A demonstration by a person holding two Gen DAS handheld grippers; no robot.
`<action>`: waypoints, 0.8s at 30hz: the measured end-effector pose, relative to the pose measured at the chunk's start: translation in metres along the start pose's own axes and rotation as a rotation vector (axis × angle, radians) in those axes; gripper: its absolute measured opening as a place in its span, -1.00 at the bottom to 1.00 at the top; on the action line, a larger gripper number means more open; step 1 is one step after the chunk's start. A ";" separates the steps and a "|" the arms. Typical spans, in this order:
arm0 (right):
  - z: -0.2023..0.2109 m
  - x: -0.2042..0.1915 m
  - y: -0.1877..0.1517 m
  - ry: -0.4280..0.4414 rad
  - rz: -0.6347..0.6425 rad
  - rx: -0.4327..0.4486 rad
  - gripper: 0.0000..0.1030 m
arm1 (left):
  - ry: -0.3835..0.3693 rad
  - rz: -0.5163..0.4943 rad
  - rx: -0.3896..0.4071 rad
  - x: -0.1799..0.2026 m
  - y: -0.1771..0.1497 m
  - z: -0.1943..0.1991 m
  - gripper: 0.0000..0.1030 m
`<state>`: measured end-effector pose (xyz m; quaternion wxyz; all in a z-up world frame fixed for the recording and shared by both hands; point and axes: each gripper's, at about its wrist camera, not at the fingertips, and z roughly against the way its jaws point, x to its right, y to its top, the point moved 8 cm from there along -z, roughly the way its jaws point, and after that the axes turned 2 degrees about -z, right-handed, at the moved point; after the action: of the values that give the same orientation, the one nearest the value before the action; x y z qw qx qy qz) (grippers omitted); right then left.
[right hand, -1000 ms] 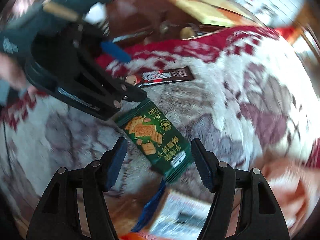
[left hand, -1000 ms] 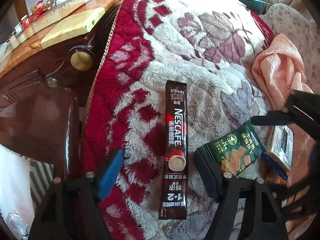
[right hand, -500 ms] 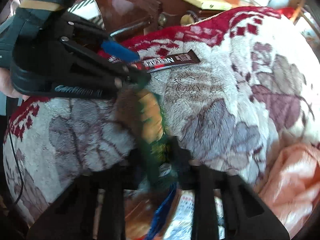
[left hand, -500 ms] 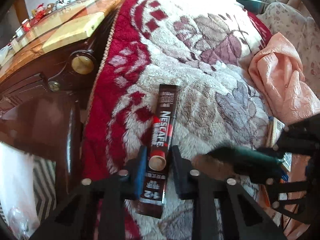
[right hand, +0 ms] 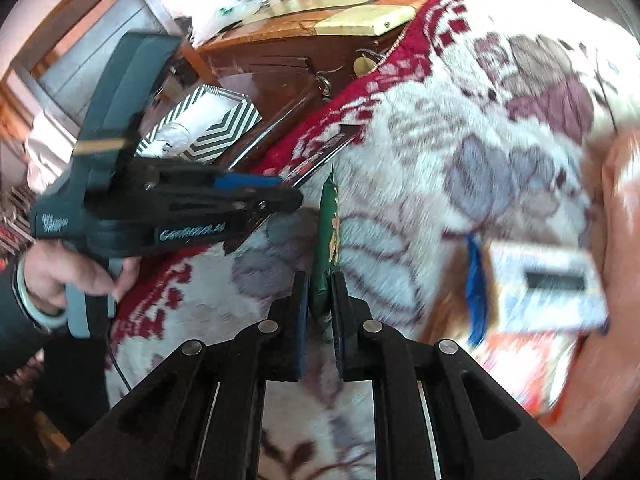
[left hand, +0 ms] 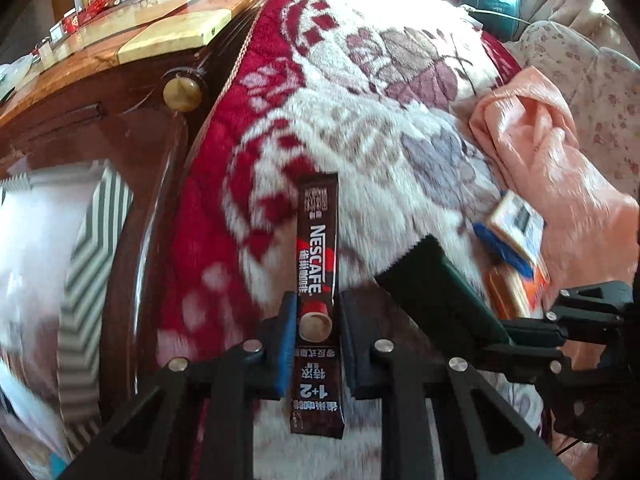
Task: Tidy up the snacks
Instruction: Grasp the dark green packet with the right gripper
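While both pairs of tongs are clamped, here's what I get on my feeds, near to far; left gripper (left hand: 316, 330) is pinched on the Nescafe coffee stick (left hand: 318, 248), pads biting its 2 long edges near the printed cup, stick pointing away from the camera, its near end hanging out behind the fingers; right gripper (right hand: 320, 304) is squeezed on the green cracker packet (right hand: 329, 232), which I see edge-on, standing upright between the pads and sticking out past the tips; same packet shows as a dark slab in the left view, just right of the stick. Both items sit over the fleece blanket (left hand: 360, 128), white with red and mauve flowers; can't tell from here whether either still touches it.

Right of the packet lie a small box with a blue flap (right hand: 544, 284) and an orange pack (right hand: 524, 372) under it, both blurred; beyond them a pink cloth (left hand: 552, 168) bunched on the blanket. In the right view the person's hand (right hand: 76, 276) grips the left tool's handle, pale bangle on the wrist. Left of the blanket: dark wooden cabinet (left hand: 132, 128) with a brass knob (left hand: 182, 94), a chevron-striped box (right hand: 208, 128) next to it; further back a yellowish table top (left hand: 176, 32) with photos and small red ornaments, too small to read.
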<state>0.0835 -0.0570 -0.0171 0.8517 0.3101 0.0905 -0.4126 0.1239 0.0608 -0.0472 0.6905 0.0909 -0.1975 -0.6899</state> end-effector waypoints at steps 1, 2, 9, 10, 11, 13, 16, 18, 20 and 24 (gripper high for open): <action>-0.004 0.000 -0.001 0.006 -0.011 -0.004 -0.81 | -0.004 0.006 -0.001 0.000 -0.004 0.001 -0.57; -0.006 0.000 0.001 -0.013 -0.009 0.012 -0.80 | -0.007 0.016 0.003 -0.001 -0.008 0.002 -0.56; -0.019 -0.001 0.022 -0.178 0.067 -0.003 -0.67 | 0.001 0.032 0.010 0.001 -0.014 0.004 -0.55; -0.016 0.004 0.025 -0.262 0.082 0.002 -0.63 | -0.001 0.033 0.008 0.000 -0.014 0.003 -0.55; -0.013 0.009 0.026 -0.301 0.081 0.006 -0.57 | -0.002 0.033 0.009 -0.001 -0.014 0.003 -0.55; -0.008 0.013 0.025 -0.276 0.042 0.026 -0.39 | -0.005 0.037 0.008 -0.002 -0.014 0.003 -0.55; -0.008 0.025 0.023 -0.277 0.004 0.020 -0.31 | -0.002 0.044 0.011 -0.003 -0.014 0.004 -0.55; -0.010 0.021 0.021 -0.207 -0.012 0.019 -0.07 | 0.006 0.041 0.009 -0.003 -0.014 0.002 -0.52; -0.018 0.018 0.022 -0.220 -0.004 0.001 0.19 | 0.015 0.040 0.006 -0.002 -0.015 0.000 -0.51; -0.044 0.020 0.023 -0.256 0.058 -0.088 0.19 | 0.022 0.050 0.004 -0.002 -0.015 -0.002 -0.50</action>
<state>0.1182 -0.0328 -0.0496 0.8806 0.2197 -0.0098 -0.4197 0.1108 0.0618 -0.0555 0.7096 0.0950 -0.1935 -0.6708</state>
